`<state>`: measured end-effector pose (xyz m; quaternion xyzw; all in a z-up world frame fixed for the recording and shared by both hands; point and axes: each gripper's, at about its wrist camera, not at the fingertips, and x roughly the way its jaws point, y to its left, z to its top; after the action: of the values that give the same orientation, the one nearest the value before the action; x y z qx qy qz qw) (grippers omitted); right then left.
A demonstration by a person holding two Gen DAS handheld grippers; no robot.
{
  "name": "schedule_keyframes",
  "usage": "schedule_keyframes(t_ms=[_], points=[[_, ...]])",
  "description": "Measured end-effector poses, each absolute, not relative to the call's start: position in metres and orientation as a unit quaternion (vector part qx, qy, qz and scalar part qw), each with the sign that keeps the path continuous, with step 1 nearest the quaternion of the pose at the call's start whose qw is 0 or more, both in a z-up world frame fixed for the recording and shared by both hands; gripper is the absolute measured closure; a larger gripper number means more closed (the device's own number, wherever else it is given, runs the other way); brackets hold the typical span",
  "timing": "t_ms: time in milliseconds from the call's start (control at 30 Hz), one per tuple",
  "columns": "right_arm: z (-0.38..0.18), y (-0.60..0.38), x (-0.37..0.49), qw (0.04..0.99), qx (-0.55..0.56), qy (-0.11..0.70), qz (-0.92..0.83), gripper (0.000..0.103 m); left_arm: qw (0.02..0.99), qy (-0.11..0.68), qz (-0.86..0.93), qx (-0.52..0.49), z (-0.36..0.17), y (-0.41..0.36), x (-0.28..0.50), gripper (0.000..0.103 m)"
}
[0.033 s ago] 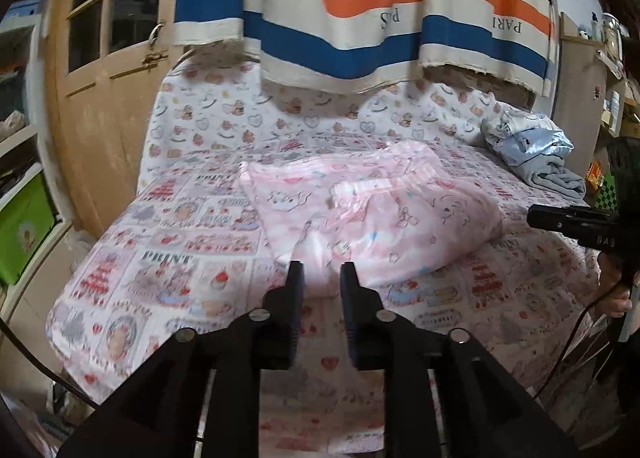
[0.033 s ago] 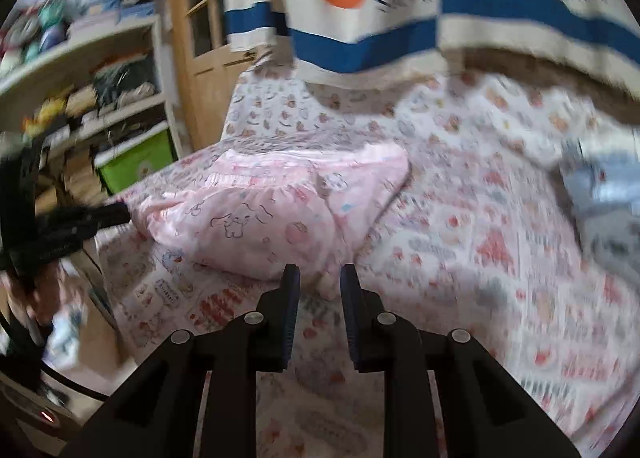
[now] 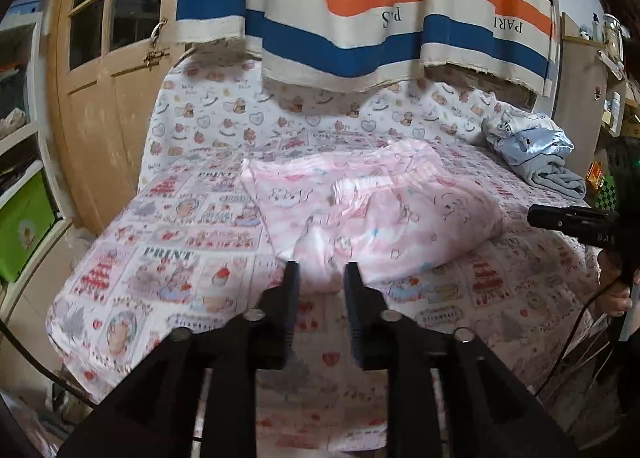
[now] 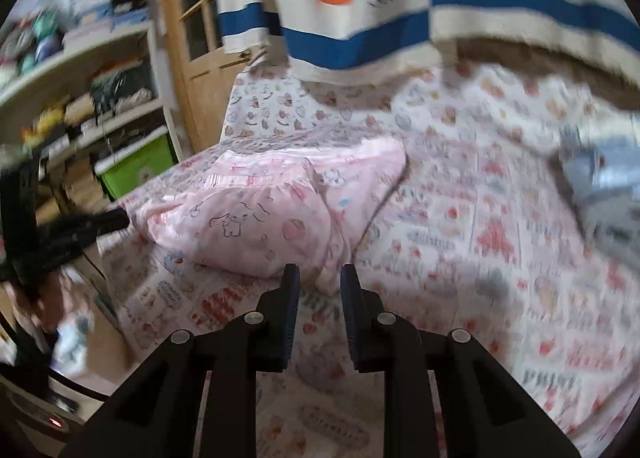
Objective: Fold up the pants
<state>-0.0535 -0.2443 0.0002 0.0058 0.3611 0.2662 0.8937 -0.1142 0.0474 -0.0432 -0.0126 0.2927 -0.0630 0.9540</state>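
Pants [image 3: 372, 214]: pink printed pair, lying folded in a soft bundle near the middle of the bed [image 3: 180, 258], waistband ruffle on top; the same bundle shows in the right wrist view [image 4: 256, 218].
Fold state: layers stacked, edges loose and puffy, not pressed flat; judged near the end of the task, possibly only tidying left.
Left gripper [image 3: 319, 278]: fingers a narrow gap apart, nothing between them; it hangs back from the near edge of the pants and does not touch the cloth. Likely held off so the fold can settle without being dragged.
Right gripper [image 4: 316, 280]: fingers a small gap apart, empty, just short of the bundle's near corner. View is blurred, so contact with the cloth cannot be told for certain; it looks clear.
Cross-view: each gripper shows at the edge of the other's picture, black, one on either side of the bundle, placed to work both ends at once.
Pile [image 3: 532, 154]: blue and grey garments at the far corner of the bed, well apart from the pants, probably set aside to keep the working area free.
Curtain [image 3: 360, 6]: striped, hanging behind the bed, not involved.
Risk: slippery fabric may spring open if nudged.
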Motion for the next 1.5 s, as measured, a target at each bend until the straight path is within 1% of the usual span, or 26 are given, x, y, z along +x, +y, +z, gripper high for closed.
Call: schedule_keyframes(t_ms=[33,100,133,267,333,367,433,467,533,567,600,633,700,833,933,1100,1267,1333,1367,1433,1467,1500], points=[[-0.002,-0.245,-0.051,0.893,0.008,0.367,0.26,0.081,0.953,0.297,-0.061,-0.014,-0.045,0.048,-0.113,0.071],[-0.004,-0.244,-0.047,0.891,0.006,0.377,0.253,0.081,0.95,0.307,-0.056,-0.018,-0.049,0.049,-0.109,0.052],[-0.005,-0.242,-0.045,0.889,0.005,0.381,0.255,0.081,0.948,0.311,-0.056,-0.024,-0.051,0.05,-0.106,0.05],[-0.01,-0.227,-0.04,0.878,-0.026,0.399,0.263,0.08,0.944,0.324,-0.049,-0.031,-0.058,0.053,-0.095,0.05],[-0.015,-0.22,-0.032,0.871,-0.035,0.414,0.262,0.067,0.942,0.33,-0.053,-0.035,-0.061,0.053,-0.087,0.05],[-0.017,-0.216,-0.026,0.866,-0.038,0.422,0.267,0.053,0.94,0.335,-0.057,-0.038,-0.063,0.053,-0.083,0.05],[-0.02,-0.209,-0.017,0.861,-0.051,0.431,0.267,0.052,0.936,0.342,-0.068,-0.042,-0.064,0.049,-0.076,0.051],[-0.021,-0.204,-0.013,0.858,-0.06,0.434,0.268,0.052,0.932,0.352,-0.072,-0.038,-0.066,0.046,-0.072,0.055],[-0.022,-0.198,-0.006,0.853,-0.07,0.438,0.275,0.059,0.931,0.353,-0.081,-0.035,-0.065,0.042,-0.069,0.071],[-0.024,-0.195,-0.004,0.849,-0.074,0.443,0.28,0.072,0.931,0.353,-0.085,-0.033,-0.064,0.04,-0.069,0.082],[-0.024,-0.193,-0.005,0.851,-0.077,0.438,0.279,0.079,0.934,0.347,-0.078,-0.025,-0.063,0.038,-0.071,0.098],[-0.023,-0.192,-0.006,0.849,-0.082,0.437,0.284,0.086,0.935,0.345,-0.081,-0.024,-0.062,0.038,-0.072,0.098],[-0.019,-0.193,-0.013,0.854,-0.085,0.424,0.288,0.093,0.934,0.345,-0.084,-0.036,-0.061,0.041,-0.076,0.099],[-0.008,-0.205,-0.032,0.852,-0.07,0.422,0.303,0.095,0.936,0.335,-0.095,-0.044,-0.054,0.048,-0.096,0.099],[0.002,-0.213,-0.053,0.847,-0.054,0.422,0.319,0.095,0.935,0.334,-0.109,-0.041,-0.051,0.05,-0.118,0.099],[0.019,-0.214,-0.113,0.845,-0.072,0.406,0.342,0.095,0.934,0.334,-0.119,-0.037,-0.049,0.056,-0.151,0.099],[0.013,-0.21,-0.13,0.85,-0.086,0.403,0.327,0.095,0.931,0.343,-0.118,-0.03,-0.059,0.054,-0.154,0.098],[0.007,-0.211,-0.126,0.849,-0.077,0.412,0.322,0.095,0.931,0.347,-0.111,-0.019,-0.066,0.05,-0.15,0.096],[0.003,-0.211,-0.125,0.852,-0.08,0.409,0.316,0.095,0.933,0.345,-0.105,-0.007,-0.069,0.048,-0.151,0.094],[-0.003,-0.207,-0.128,0.866,-0.113,0.39,0.293,0.094,0.936,0.338,-0.095,0.018,-0.072,0.041,-0.155,0.091],[-0.005,-0.203,-0.131,0.87,-0.132,0.378,0.286,0.09,0.939,0.33,-0.09,0.03,-0.072,0.038,-0.16,0.091],[-0.005,-0.2,-0.136,0.875,-0.149,0.364,0.281,0.086,0.941,0.325,-0.088,0.036,-0.072,0.036,-0.164,0.083]])
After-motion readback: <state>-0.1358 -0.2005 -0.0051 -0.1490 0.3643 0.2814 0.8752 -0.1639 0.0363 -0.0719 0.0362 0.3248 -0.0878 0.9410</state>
